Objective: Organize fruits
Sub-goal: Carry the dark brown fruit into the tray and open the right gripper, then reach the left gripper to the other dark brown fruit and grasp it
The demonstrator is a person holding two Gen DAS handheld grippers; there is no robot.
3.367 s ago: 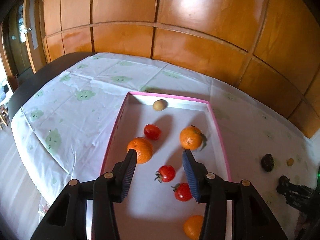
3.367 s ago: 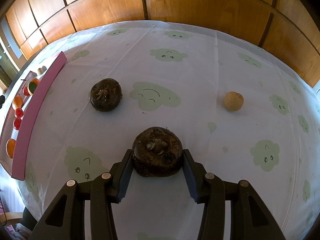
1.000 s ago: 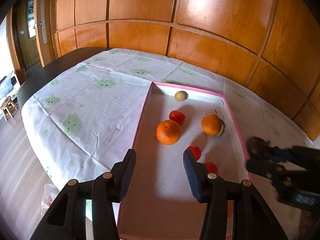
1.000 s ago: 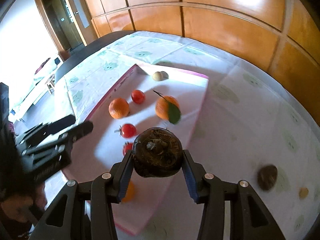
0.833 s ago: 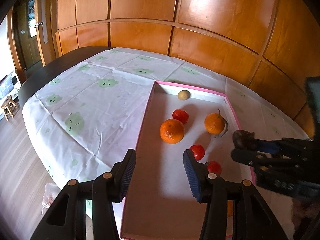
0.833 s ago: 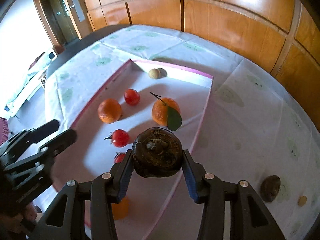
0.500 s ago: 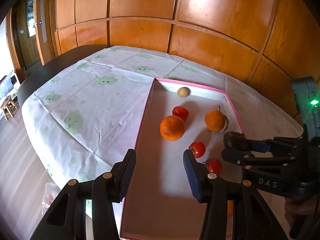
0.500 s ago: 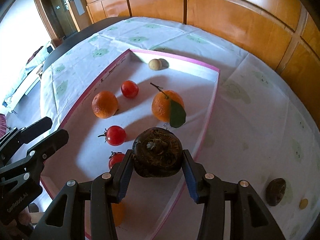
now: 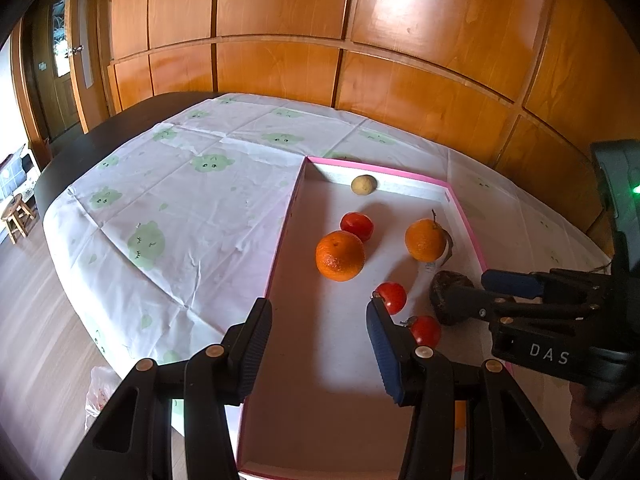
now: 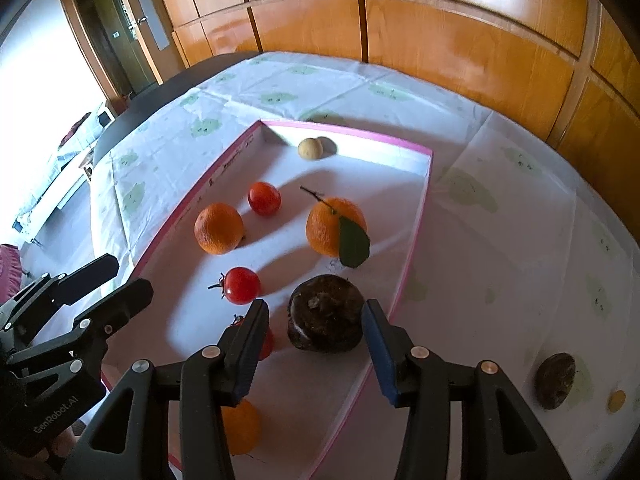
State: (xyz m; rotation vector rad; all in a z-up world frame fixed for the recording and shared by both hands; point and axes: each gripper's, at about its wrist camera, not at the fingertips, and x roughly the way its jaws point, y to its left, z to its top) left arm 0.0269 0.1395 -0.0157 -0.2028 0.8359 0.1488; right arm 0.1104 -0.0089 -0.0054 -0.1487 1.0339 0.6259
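A pink-rimmed white tray (image 10: 416, 232) holds two oranges (image 10: 219, 228), one with a green leaf (image 10: 335, 231), several red tomatoes (image 10: 240, 285) and a small tan fruit (image 10: 309, 148). My right gripper (image 10: 314, 330) is open, its fingers spread on either side of a dark brown round fruit (image 10: 325, 318) that rests inside the tray near its right rim. In the left wrist view the same fruit (image 9: 448, 294) shows between the right gripper's fingers. My left gripper (image 9: 320, 344) is open and empty over the tray's near left part.
A second dark brown fruit (image 10: 555, 374) and a small yellow fruit (image 10: 616, 400) lie on the white patterned tablecloth (image 10: 500, 248) right of the tray. An orange (image 10: 240, 426) sits at the tray's near end. Wooden wall panels stand behind the table.
My right gripper carried the dark fruit from the tablecloth over the tray, lowered it inside, and opened, letting it go. My left gripper has stayed open and almost still.
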